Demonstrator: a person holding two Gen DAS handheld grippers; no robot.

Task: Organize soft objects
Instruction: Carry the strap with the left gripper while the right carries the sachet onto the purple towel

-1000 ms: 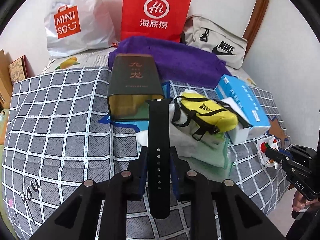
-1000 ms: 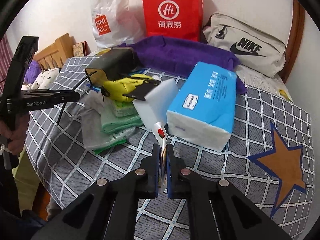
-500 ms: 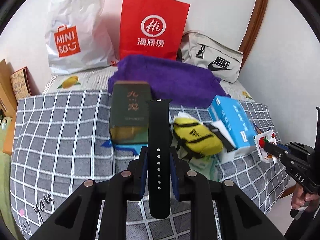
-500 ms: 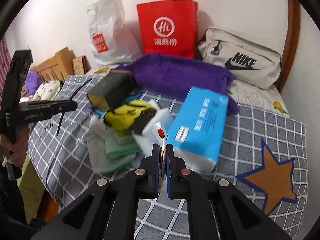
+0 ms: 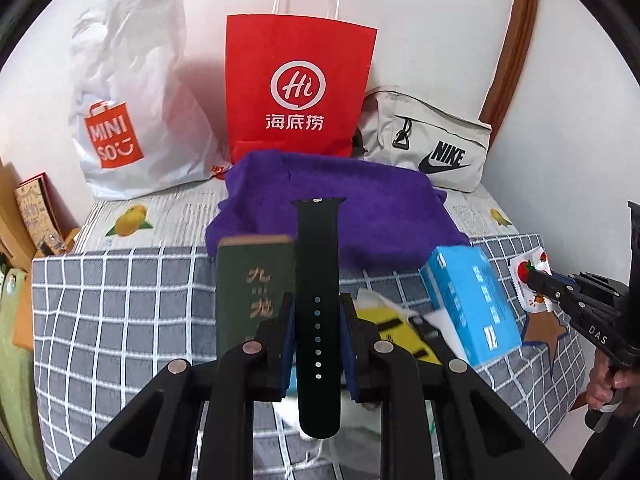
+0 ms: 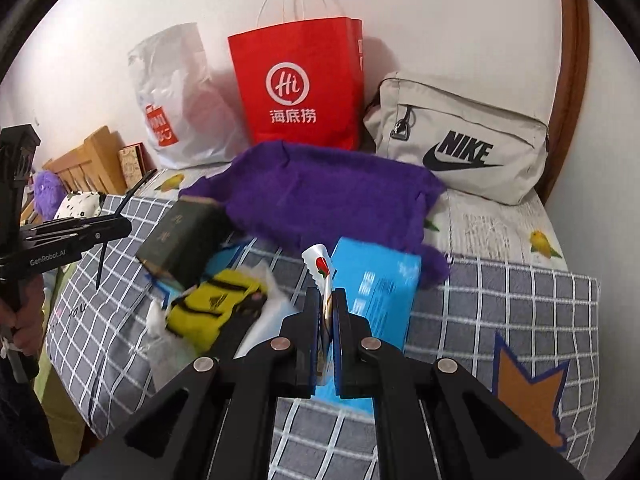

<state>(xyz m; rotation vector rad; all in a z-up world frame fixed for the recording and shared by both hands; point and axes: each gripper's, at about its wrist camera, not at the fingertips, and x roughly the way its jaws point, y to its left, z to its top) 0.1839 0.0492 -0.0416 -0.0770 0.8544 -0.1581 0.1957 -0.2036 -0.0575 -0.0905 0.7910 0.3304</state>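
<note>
Writing, bags: the red paper bag (image 5: 298,88) carries a white "Hi" ring logo over three Chinese characters; the white plastic bag (image 5: 132,92) at its 9 o'clock reads "MINISO" on an orange patch; the beige pouch (image 6: 460,136) at its 3 o'clock reads "NIKE" with the swoosh.
Writing, other: the dark green box (image 5: 252,284) bears gold Chinese characters; the side of the left tool reads "GenRobot.AI" in the right wrist view; the right tool shows "DAS" in the left wrist view; print on the blue tissue pack (image 6: 380,292) is too blurred to read.
Surface: a bed (image 5: 120,300) under a grey cover with a white grid and an orange star; a fruit-print sheet lies at the 12 o'clock end.
Room: white wall, brown wooden trim at 1 o'clock, wooden furniture at 9 o'clock.
Heap: a purple towel (image 6: 328,196) in front of the bags; the yellow pouch (image 6: 216,304) with black straps lies between green box and tissue pack.
Left tongs (image 5: 316,320): narrow, clamped on a black watch strap (image 5: 318,280), raised above the bed.
Strap axis: long axis runs 6 to 12 o'clock, connector end toward the towel, holes facing the camera.
Right tongs (image 6: 326,312): closed on a small white sachet (image 6: 322,272) with a red fruit print, held above the tissue pack.
Sachet axis: edge-on, serrated end pointing to 12 o'clock.
</note>
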